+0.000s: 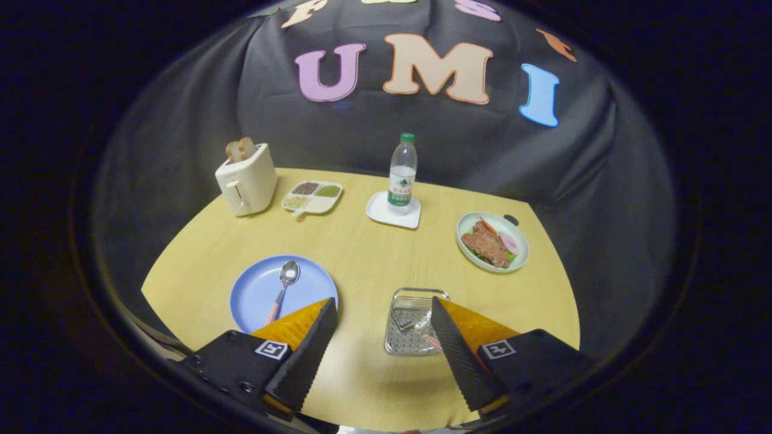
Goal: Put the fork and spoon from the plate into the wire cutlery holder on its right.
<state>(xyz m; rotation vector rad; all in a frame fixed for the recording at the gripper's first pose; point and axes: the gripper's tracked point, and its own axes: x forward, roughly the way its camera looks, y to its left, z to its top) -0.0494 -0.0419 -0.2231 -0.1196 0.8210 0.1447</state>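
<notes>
Now the spoon (285,283) lies on the blue plate (259,295); the fork (413,325) rests in the wire cutlery holder (410,346); the hand-held gripper (383,313) gapes wide, holding nothing.

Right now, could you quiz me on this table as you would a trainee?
1. True or false: the spoon lies on the blue plate.
2. Where is the fork? A) on the blue plate B) in the wire cutlery holder C) beside the toaster
3. Fill in: the fingers of the gripper are spread ____ with nothing between them.

Key: 1 true; 2 B; 3 open.
</notes>
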